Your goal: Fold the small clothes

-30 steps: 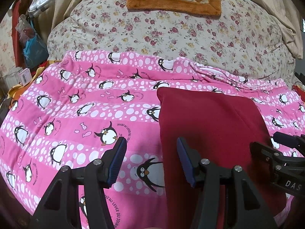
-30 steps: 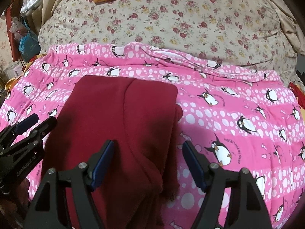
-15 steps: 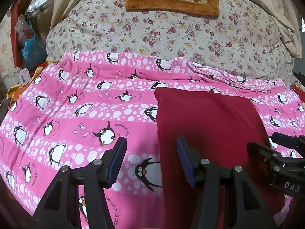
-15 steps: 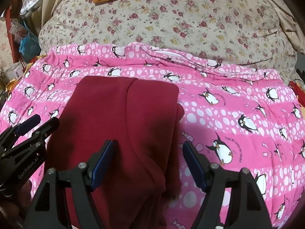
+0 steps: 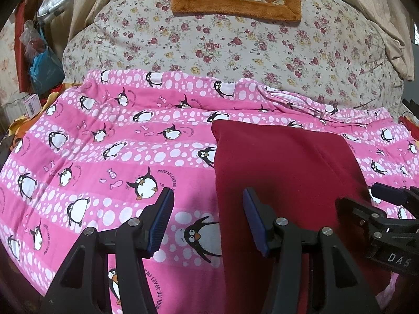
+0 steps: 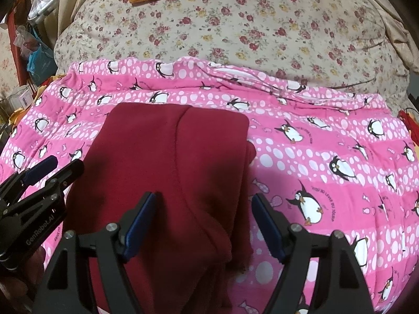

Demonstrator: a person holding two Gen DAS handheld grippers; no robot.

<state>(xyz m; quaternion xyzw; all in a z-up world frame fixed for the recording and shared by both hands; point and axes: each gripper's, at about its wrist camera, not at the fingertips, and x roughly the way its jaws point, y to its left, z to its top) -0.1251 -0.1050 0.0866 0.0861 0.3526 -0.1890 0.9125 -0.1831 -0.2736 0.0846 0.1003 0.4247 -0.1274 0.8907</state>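
Dark red garment (image 6: 167,172) folded into a long strip with a raised lengthwise fold, lying on pink penguin blanket (image 5: 104,157). Left gripper (image 5: 208,222) and right gripper (image 6: 203,222) both spread wide, grasping nothing, above its near end.

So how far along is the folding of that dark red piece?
Partly done: the dark red garment lies on the pink penguin blanket as a long strip, one side already lapped over. Nothing is in hand; the left gripper and right gripper have open jaws near its close end. Probably left: folding it shorter.
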